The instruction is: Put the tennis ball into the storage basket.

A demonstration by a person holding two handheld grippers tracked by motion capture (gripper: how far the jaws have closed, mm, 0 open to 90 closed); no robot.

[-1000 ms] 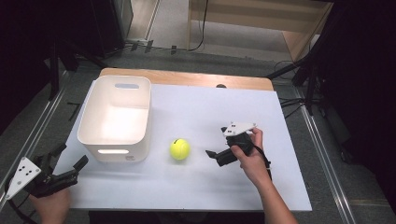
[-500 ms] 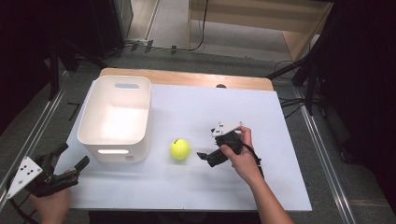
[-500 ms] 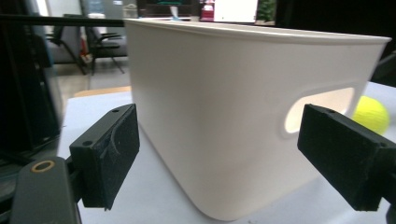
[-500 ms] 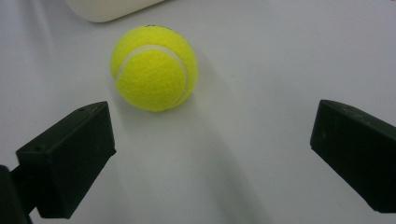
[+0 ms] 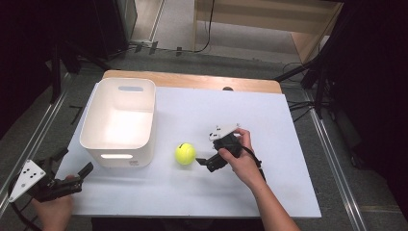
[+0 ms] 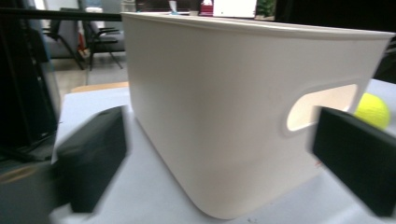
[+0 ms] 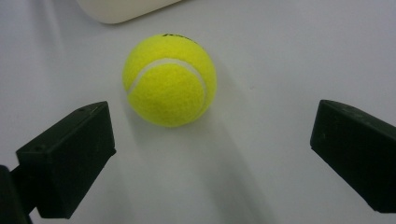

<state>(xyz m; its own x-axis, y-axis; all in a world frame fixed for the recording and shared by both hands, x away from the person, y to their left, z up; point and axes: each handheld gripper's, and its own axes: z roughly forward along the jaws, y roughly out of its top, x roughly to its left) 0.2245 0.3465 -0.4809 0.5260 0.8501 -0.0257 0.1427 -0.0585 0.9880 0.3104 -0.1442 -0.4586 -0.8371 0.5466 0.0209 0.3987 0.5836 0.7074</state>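
Note:
A yellow tennis ball (image 5: 184, 154) lies on the white table, just right of the white bin (image 5: 118, 120). My right gripper (image 5: 204, 162) is open and sits close to the ball's right side. In the right gripper view the ball (image 7: 169, 79) rests a little ahead of the wide-apart jaws of that gripper (image 7: 212, 130), touching neither. My left gripper (image 5: 74, 162) is open at the table's front left corner, beside the bin's near corner. In the left gripper view the bin's wall (image 6: 233, 107) with its handle slot lies ahead of this gripper (image 6: 224, 158), with the ball (image 6: 372, 109) at the far right.
The bin (image 5: 144, 86) looks to hold nothing. A wooden strip (image 5: 192, 81) runs along the table's far edge. Metal rails (image 5: 332, 154) flank both sides, with cables and black stands on the floor beyond. Bare table surface (image 5: 269, 125) stretches right of the ball.
My right gripper has slid left across the table and now sits right beside the ball. The left gripper, the ball and the bin have stayed put.

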